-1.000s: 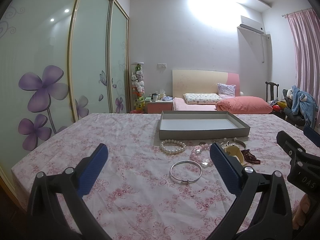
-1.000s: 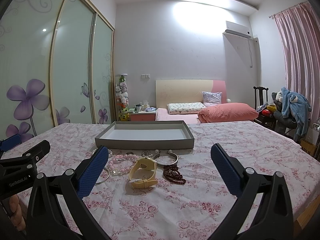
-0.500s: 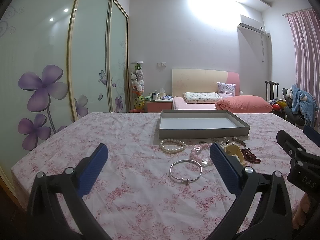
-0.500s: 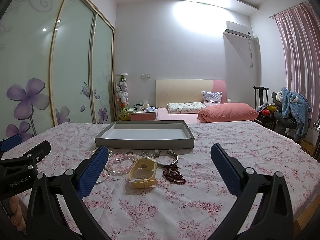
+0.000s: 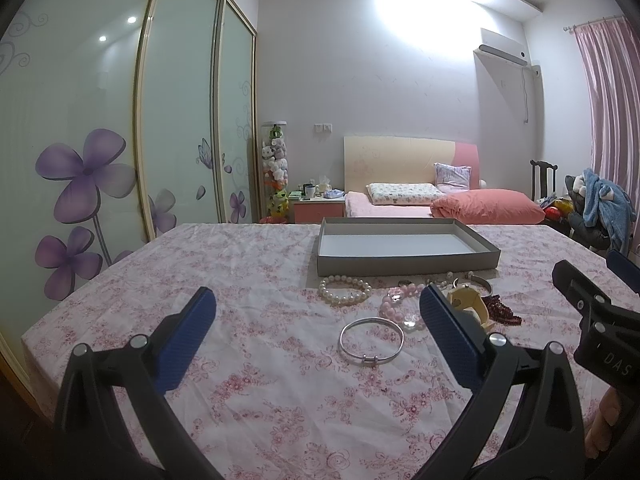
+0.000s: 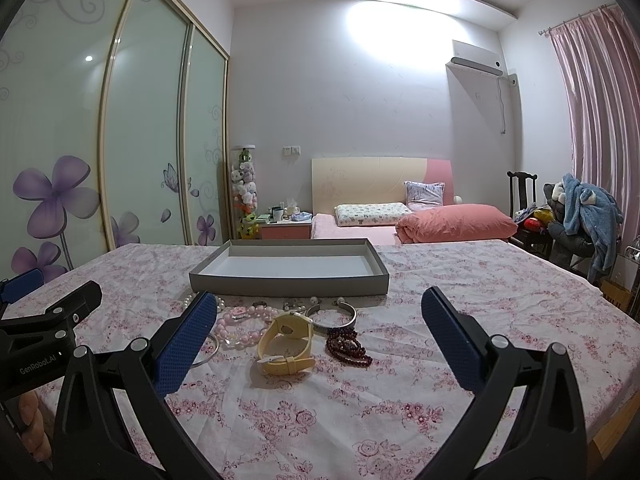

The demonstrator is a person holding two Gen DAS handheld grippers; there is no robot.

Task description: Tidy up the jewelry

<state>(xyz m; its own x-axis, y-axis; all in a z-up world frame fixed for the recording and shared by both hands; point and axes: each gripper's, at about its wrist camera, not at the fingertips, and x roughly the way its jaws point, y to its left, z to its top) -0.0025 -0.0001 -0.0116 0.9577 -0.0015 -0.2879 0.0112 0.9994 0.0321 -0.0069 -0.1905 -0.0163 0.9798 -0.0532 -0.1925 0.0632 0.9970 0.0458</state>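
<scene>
A shallow grey tray (image 5: 404,266) (image 6: 288,285) stands with nothing in it on the floral tablecloth. In front of it lie a pearl bracelet (image 5: 345,289), a pink bead bracelet (image 5: 394,302) (image 6: 240,322), a silver bangle (image 5: 371,342), a yellow watch (image 6: 285,342) (image 5: 466,304), a dark red bead bracelet (image 6: 347,346) and a silver cuff (image 6: 334,314). My left gripper (image 5: 318,334) is open, above the table short of the bangle. My right gripper (image 6: 320,334) is open, short of the watch. Both hold nothing.
The table's left edge (image 5: 60,312) and right edge (image 6: 624,320) are close by. Behind stand a bed (image 6: 400,220), a nightstand (image 6: 286,228), sliding wardrobe doors (image 5: 120,140) and a chair with clothes (image 6: 580,216).
</scene>
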